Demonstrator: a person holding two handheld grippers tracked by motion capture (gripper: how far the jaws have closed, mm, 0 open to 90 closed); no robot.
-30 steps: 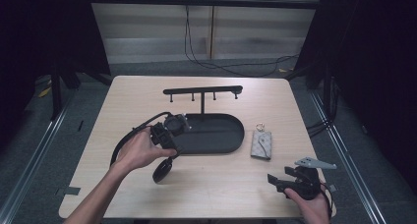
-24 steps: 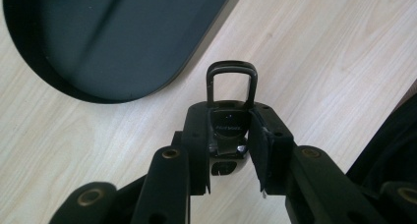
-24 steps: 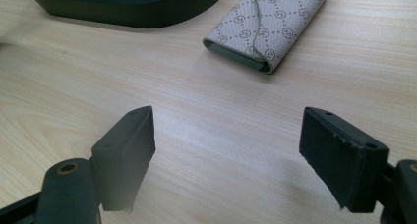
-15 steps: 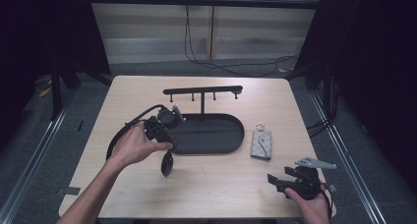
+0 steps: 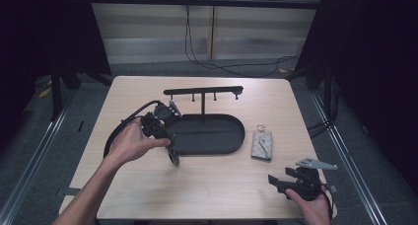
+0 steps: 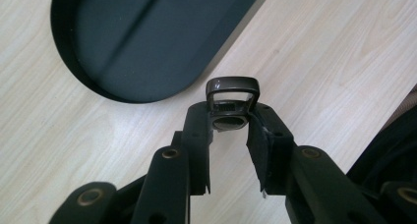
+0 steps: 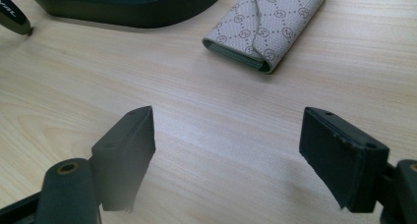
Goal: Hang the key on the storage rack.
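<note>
While the left gripper (image 5: 170, 148) hangs over the light wood counter (image 5: 207, 185) right at the near left end of the black oval tray (image 5: 212, 136), it's got its jaws clamped on a small dark key fob (image 6: 231, 103). In the left gripper view you can see the fob's squarish metal loop sticking out past the fingertips, with the rounded body pinched between the pads, and the tray's curved end sits just beyond it, not touching as far as I can tell. From the high view the fob is just a dark oval blob hanging below that gripper, near the tray's rim; can't say whether it's touching the wood or slightly off it. The tray carries a thin post with a black crossbar rack (image 5: 203, 91) on top, with little pegs under it. Over on the other side, the right gripper (image 5: 288, 181) is parked at the near right corner of the counter, jaws spread wide with only bare wood between them. Ahead of it in its own view lies a pale patterned key pouch (image 7: 268, 20) with a snap button, flat on the counter just beside the tray's right end, well apart from either gripper.
</note>
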